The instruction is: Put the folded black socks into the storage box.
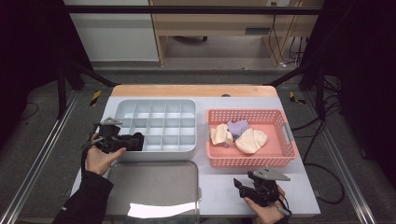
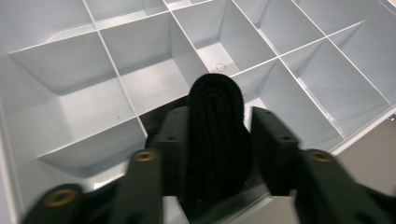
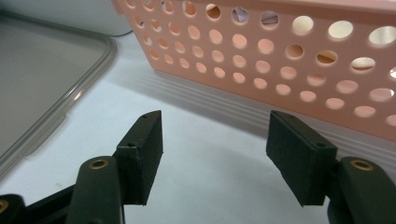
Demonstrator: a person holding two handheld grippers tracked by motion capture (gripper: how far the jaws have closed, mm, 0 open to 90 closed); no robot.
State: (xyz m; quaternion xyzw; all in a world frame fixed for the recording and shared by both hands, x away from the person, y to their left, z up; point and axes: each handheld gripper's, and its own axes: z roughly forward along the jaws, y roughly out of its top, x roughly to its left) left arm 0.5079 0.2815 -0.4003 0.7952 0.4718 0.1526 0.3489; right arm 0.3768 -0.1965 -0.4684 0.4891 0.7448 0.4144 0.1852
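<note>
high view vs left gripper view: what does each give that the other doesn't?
High view alone: the pink basket holding two cream rolled items and a purple one, the clear lid lying flat on the table, and the right tool, jaws apart, empty.

Left gripper view alone: the close-up of the grip, with the jaws closed on both sides of the black rolled fabric, above a compartment at the tray's near edge.

Both: the left tool, its black roll, and the grey divided tray.
</note>
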